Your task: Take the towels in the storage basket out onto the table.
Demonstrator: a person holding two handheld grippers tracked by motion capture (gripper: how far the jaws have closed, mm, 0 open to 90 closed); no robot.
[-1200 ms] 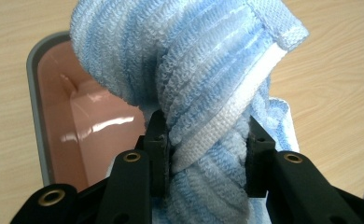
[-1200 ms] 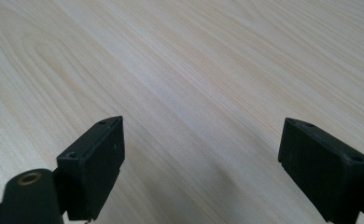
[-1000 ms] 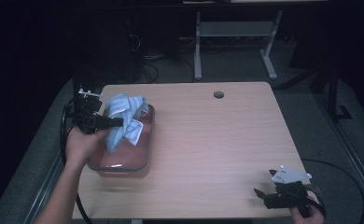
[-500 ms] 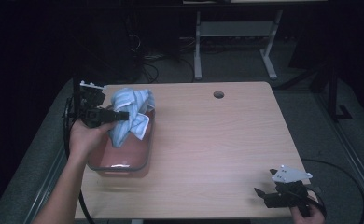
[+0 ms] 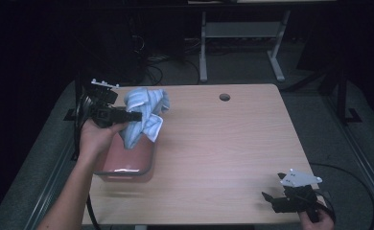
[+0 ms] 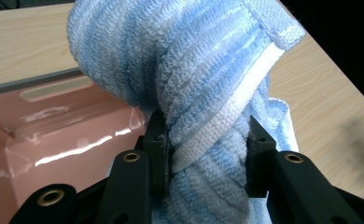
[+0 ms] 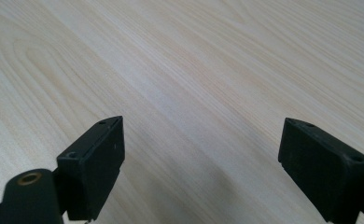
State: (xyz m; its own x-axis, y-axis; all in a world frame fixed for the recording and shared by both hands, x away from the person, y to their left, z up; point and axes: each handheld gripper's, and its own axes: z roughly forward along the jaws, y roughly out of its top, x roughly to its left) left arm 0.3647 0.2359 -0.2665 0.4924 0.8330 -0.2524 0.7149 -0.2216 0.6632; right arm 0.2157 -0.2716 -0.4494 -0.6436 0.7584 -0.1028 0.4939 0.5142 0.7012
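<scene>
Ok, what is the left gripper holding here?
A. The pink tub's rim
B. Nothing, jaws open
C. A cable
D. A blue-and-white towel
D: the left gripper has its jaws clamped on the bunched blue-and-white towel, lifted above the pink tub.
</scene>
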